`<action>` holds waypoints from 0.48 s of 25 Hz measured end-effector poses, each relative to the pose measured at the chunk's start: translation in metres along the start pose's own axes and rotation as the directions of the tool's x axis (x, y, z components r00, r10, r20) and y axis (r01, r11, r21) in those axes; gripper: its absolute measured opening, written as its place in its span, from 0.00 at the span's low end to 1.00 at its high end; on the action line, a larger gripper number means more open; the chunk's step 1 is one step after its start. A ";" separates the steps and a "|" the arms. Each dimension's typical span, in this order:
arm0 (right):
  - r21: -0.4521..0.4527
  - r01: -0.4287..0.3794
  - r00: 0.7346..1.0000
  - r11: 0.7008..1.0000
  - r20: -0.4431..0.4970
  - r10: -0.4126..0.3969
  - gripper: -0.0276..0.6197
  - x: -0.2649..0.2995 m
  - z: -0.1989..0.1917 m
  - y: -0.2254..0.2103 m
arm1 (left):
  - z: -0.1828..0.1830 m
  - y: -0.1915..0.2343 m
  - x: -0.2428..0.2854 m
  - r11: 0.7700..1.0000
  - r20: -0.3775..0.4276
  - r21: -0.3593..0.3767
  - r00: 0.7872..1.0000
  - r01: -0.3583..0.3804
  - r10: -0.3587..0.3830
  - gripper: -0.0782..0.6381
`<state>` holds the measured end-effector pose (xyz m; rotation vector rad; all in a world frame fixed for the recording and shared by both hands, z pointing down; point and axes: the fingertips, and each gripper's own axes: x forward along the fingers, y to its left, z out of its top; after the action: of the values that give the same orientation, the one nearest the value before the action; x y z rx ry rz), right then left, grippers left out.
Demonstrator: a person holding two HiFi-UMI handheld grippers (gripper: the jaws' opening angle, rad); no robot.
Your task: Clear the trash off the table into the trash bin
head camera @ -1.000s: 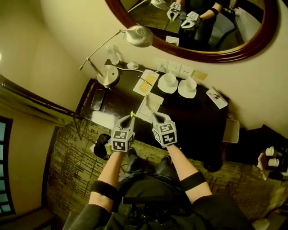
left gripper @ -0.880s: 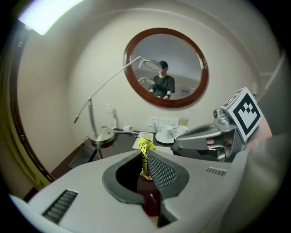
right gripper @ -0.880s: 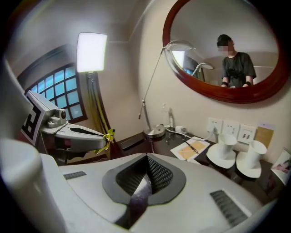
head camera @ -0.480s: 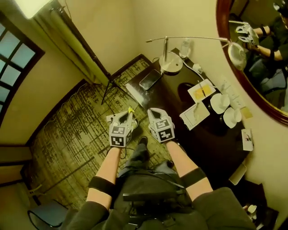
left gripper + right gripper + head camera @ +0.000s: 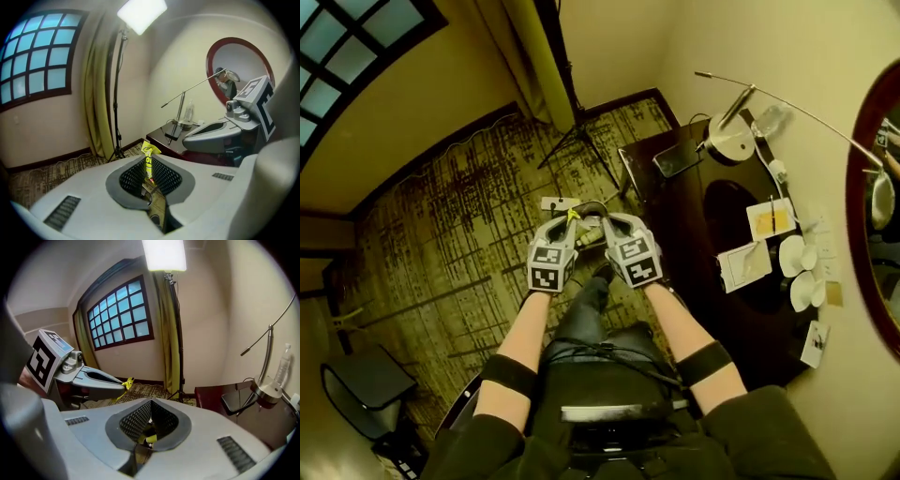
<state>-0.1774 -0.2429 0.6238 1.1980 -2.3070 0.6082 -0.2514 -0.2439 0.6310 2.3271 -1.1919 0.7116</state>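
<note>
The table (image 5: 694, 234) stood at the right, against the wall under the mirror (image 5: 874, 234). On it, the lamp (image 5: 729, 141) and phone (image 5: 677, 161) sat at the far end, with papers (image 5: 769, 220) and cups (image 5: 802, 272) nearer. The tripod (image 5: 577, 141) stood far off, beside the curtain (image 5: 534, 56). Left of the table, over the carpet (image 5: 441, 234), the left gripper (image 5: 570, 221) with a wrapper (image 5: 148, 157) between its jaws was just beside the right gripper (image 5: 607, 227), which had a small scrap (image 5: 149, 437) between its jaws.

Overall: dim, warm yellow cast in all 3 views.
Source: light panel (image 5: 142, 14) on a stand, blown out to white; window (image 5: 40, 56) adds weak blue daylight.
Head view: murky; carpet (image 5: 441, 234) & dark table (image 5: 694, 220) lose detail, lower corners prob. underexposed.
Distortion: strong fisheye, walls bow, black vignette round both gripper views.
Focus: left gripper (image 5: 149, 164) shell soft up close; yellow wrapper (image 5: 150, 151) in its jaws fairly crisp.
</note>
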 end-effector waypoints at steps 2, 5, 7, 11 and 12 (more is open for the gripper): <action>-0.014 -0.014 1.000 1.000 -0.012 0.014 0.04 0.022 -0.006 0.002 | -0.016 0.016 0.013 1.000 -0.016 -0.017 1.000 -0.014 0.014 0.14; -0.011 -0.037 0.998 0.999 -0.048 0.037 0.04 0.058 -0.025 0.001 | -0.044 0.039 0.040 0.999 -0.035 -0.036 0.999 -0.033 0.032 0.14; 0.000 -0.048 0.996 0.999 -0.080 0.048 0.04 0.082 -0.045 -0.003 | -0.065 0.053 0.059 0.998 -0.055 -0.054 0.998 -0.042 0.039 0.14; 0.028 -0.061 0.988 0.998 -0.140 0.065 0.04 0.130 -0.087 -0.011 | -0.111 0.081 0.099 0.994 -0.101 -0.097 0.994 -0.060 0.050 0.14; 0.031 -0.063 0.986 0.998 -0.150 0.067 0.04 0.143 -0.098 -0.013 | -0.124 0.088 0.109 0.992 -0.112 -0.105 0.992 -0.064 0.052 0.14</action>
<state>-0.2200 -0.2834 0.7873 1.0538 -2.2240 0.7293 -0.3000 -0.2862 0.8065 2.1444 -1.2223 0.7645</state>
